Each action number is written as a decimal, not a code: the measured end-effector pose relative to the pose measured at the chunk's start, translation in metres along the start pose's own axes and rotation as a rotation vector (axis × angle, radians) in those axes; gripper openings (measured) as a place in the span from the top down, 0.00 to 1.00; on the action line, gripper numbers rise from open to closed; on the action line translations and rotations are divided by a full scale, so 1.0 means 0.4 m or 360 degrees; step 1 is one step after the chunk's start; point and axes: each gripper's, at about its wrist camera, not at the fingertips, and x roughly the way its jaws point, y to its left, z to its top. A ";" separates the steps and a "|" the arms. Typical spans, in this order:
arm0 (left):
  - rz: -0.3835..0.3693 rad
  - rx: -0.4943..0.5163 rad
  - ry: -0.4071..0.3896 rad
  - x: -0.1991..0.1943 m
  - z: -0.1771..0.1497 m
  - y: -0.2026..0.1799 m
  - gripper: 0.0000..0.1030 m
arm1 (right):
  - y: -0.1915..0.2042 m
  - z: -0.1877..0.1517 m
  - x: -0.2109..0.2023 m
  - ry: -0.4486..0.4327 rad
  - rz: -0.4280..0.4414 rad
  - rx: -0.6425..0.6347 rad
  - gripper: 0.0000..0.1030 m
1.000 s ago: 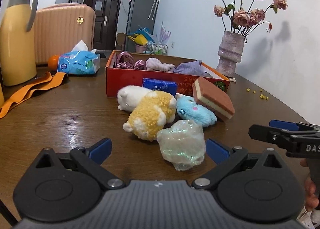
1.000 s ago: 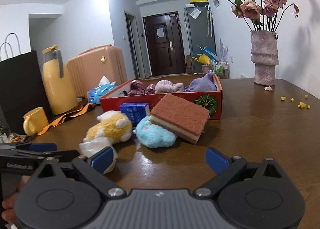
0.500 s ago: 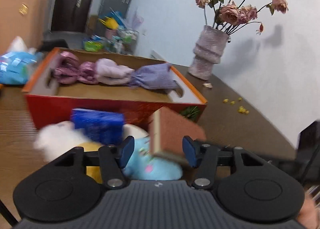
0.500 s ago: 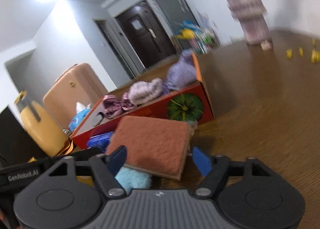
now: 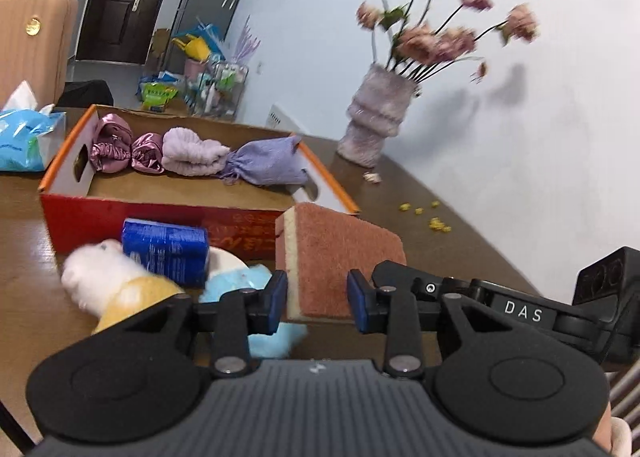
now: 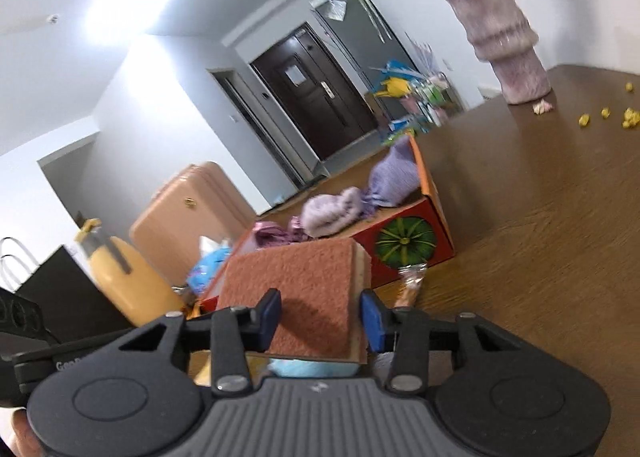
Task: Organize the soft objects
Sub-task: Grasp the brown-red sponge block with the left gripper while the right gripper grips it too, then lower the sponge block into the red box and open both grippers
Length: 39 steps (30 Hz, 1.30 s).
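Observation:
A brown-topped sponge with a yellow foam side leans on a blue plush in front of the red box. My left gripper is closing around the sponge's near corner, which sits between the pads without visible squeeze. My right gripper is rolled and also closing on the same sponge. One pad hovers over the brown face and casts a shadow; the other is beside the yellow edge. A right finger shows at the sponge's right side. The box holds pink satin pieces, a lilac towel and a purple pouch.
A white-and-yellow plush and a blue packet lie left of the sponge. A vase of dried flowers and yellow crumbs are on the right. A tissue pack, a suitcase and a yellow jug stand at the back left.
Both grippers came forward to the sponge and their jaws narrowed from wide. The glittery clear toy left the left view. The right gripper rolled, tilting its view.

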 end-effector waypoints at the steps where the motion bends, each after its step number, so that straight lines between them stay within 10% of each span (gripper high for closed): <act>1: -0.0003 -0.0002 -0.0012 -0.024 -0.011 -0.009 0.68 | 0.014 -0.009 -0.022 0.0000 0.0008 -0.0006 0.59; 19: -0.0031 -0.0135 -0.0145 -0.213 -0.074 -0.012 0.68 | 0.152 -0.074 -0.169 -0.0066 0.0074 -0.0175 0.66; 30: 0.0140 -0.0311 -0.0092 0.014 0.249 0.252 0.69 | 0.204 0.208 0.271 0.0180 0.0055 -0.0243 0.65; 39: 0.0370 -0.0351 0.0160 0.203 0.279 0.434 0.67 | 0.149 0.216 0.612 0.0570 -0.0070 -0.0094 0.64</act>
